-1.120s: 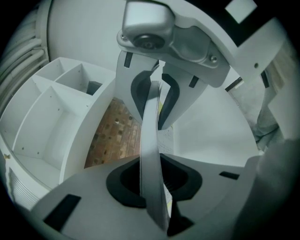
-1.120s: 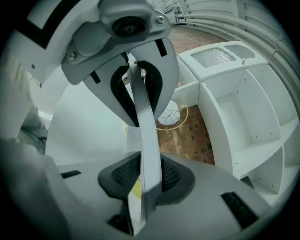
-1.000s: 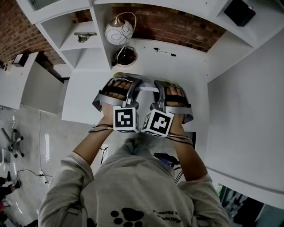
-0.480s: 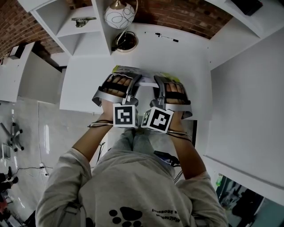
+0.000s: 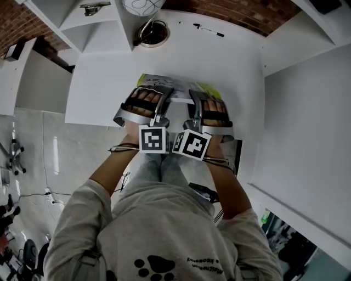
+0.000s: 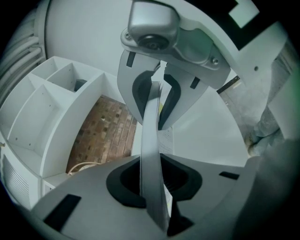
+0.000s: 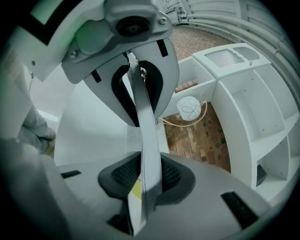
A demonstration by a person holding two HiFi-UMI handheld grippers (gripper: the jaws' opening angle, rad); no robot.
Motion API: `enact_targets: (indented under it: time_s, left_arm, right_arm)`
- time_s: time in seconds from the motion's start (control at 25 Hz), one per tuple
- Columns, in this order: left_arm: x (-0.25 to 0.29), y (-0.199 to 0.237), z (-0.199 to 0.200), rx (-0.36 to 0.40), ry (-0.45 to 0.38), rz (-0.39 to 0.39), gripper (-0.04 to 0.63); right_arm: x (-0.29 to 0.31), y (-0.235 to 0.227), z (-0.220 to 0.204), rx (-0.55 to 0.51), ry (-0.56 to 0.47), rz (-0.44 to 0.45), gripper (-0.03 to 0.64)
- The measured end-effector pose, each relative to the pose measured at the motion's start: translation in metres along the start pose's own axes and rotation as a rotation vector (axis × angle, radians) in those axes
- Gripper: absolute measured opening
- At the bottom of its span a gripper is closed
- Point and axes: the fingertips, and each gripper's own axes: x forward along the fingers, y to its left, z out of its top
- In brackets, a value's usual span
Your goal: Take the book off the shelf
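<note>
Book (image 5: 179, 95) lies flat over the near part of the white desk (image 5: 164, 60), clear of the shelf (image 5: 93, 24) at the far left. Whether it touches the desk I cannot tell. Both grippers clench it along its near edge. The left gripper (image 5: 164, 97) grasps the left half and the right gripper (image 5: 196, 101) the right half. They sit just beside each other, and their cubes (image 5: 153, 139) almost touch on the near side. A yellow-green corner of the cover shows past each gripper.

In the left gripper view, the left gripper (image 6: 153, 138) has its dark-padded jaws closed on the book (image 6: 151, 164). The book is seen edge-on as a thin grey strip running from one jaw to the other. Beyond it are the desk (image 6: 206, 140), a brick wall (image 6: 105, 136) and the shelf (image 6: 51, 108) with its compartments at the left.

In the right gripper view, the right gripper (image 7: 143, 136) is likewise clamped on the book (image 7: 147, 154), again a thin strip held edge-on between the pads. A lamp (image 7: 190, 108) with a white patterned globe stands far off in front of the brick wall (image 7: 201, 136), and the shelf (image 7: 253, 103) fills the right.

In the head view, the lamp (image 5: 152, 34) stands at the far left of the desk. A pen (image 5: 208, 29) lies by the far edge, near the brick wall (image 5: 241, 13).
</note>
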Motion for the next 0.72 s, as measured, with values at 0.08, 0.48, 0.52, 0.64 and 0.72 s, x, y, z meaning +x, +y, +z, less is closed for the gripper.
enact_targets:
  time_s: [0.08, 0.48, 0.52, 0.64, 0.72]
  left_arm:
    - [0.005, -0.012, 0.0, -0.006, 0.002, -0.018, 0.081]
    - [0.02, -0.06, -0.014, -0.039, 0.007, -0.079, 0.081]
    - [0.021, -0.064, -0.014, -0.047, 0.005, -0.086, 0.081]
    - [0.025, -0.072, -0.016, -0.055, 0.005, -0.099, 0.08]
    - [0.027, -0.077, -0.017, -0.049, 0.007, -0.109, 0.078]
  right_arm:
    - [0.004, 0.012, -0.004, 0.0, -0.001, 0.014, 0.091]
    - [0.021, 0.059, -0.007, -0.011, -0.001, 0.068, 0.091]
    - [0.022, 0.063, -0.007, -0.016, -0.002, 0.07, 0.091]
    - [0.026, 0.072, -0.008, -0.017, -0.007, 0.08, 0.091]
    - [0.029, 0.077, -0.01, -0.019, -0.005, 0.089, 0.089]
